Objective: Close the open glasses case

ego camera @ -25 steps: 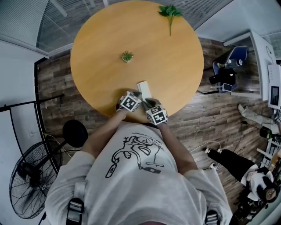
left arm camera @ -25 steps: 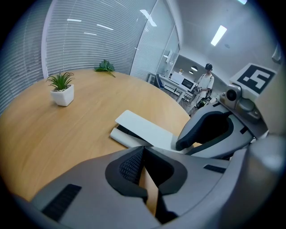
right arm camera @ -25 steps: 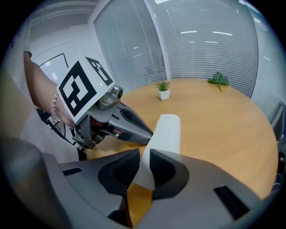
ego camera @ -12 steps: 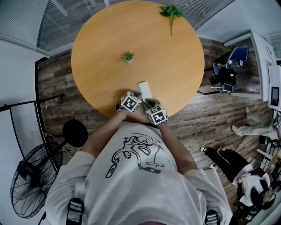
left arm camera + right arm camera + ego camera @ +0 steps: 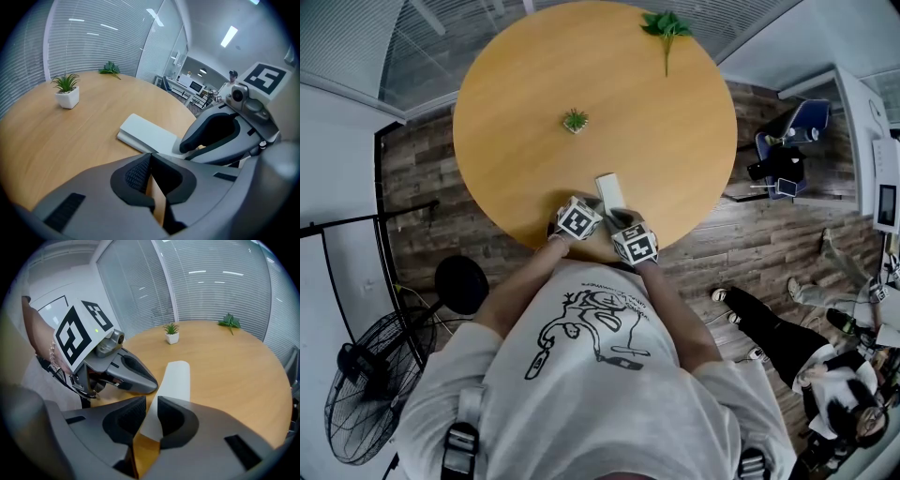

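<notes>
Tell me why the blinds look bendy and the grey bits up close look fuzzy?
Left gripper view: the wide lens bends the blinds, and the near jaws are out of focus. Right gripper view: same bend, dark corners. Head view: the table looks sharp.

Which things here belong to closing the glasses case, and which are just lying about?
Belong to the job:
glasses case
left tool
right tool

Just lying about:
potted plant
leafy sprig
floor fan
</notes>
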`<control>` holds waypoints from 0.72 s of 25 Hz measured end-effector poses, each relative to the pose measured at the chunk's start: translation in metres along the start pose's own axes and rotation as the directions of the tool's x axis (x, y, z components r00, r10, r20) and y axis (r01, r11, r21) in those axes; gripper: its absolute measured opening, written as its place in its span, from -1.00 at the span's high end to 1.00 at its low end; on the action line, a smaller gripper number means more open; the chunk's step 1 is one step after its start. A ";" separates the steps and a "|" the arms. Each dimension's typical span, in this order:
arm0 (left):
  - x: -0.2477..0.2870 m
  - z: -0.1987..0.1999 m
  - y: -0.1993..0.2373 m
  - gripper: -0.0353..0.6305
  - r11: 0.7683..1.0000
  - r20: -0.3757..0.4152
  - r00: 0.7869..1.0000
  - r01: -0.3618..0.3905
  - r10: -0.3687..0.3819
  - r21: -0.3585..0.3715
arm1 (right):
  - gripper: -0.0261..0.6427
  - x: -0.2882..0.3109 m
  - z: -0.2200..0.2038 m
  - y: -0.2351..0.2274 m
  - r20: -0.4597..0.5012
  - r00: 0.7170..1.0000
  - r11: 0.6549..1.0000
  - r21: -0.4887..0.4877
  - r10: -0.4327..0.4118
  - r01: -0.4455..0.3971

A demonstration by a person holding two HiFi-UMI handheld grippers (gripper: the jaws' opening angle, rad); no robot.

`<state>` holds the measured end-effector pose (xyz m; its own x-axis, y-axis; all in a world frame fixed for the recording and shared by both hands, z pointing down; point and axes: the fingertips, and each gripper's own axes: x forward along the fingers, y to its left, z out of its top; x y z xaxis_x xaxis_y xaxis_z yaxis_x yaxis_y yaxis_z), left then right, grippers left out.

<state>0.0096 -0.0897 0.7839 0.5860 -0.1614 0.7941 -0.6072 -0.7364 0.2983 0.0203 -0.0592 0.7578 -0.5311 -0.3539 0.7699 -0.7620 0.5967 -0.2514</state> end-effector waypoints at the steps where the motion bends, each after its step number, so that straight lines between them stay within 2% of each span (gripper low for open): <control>1: -0.002 0.000 0.000 0.83 1.000 0.002 1.000 -0.001 0.001 -0.003 | 0.67 -0.001 0.003 0.000 0.008 1.000 1.000 0.001 -0.002 0.002; 8: -0.027 0.011 -0.002 0.83 1.000 0.053 0.999 0.001 0.000 -0.031 | 0.69 -0.018 0.021 -0.007 0.054 0.998 1.000 0.012 -0.028 0.027; 13: -0.048 0.029 -0.003 0.83 0.998 0.138 0.990 -0.005 0.013 -0.059 | 0.72 -0.040 0.044 -0.015 0.112 0.992 0.998 0.020 -0.060 0.058; 18: -0.077 0.051 -0.007 0.83 0.997 0.227 0.973 -0.015 0.031 -0.074 | 0.74 -0.070 0.071 -0.018 0.181 0.980 0.996 0.022 -0.086 0.083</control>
<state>-0.0035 -0.1059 0.6939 0.6731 -0.3294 0.6621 -0.6540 -0.6831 0.3250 0.0450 -0.0968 0.6670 -0.5218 -0.5284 0.6698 -0.8118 0.5489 -0.1994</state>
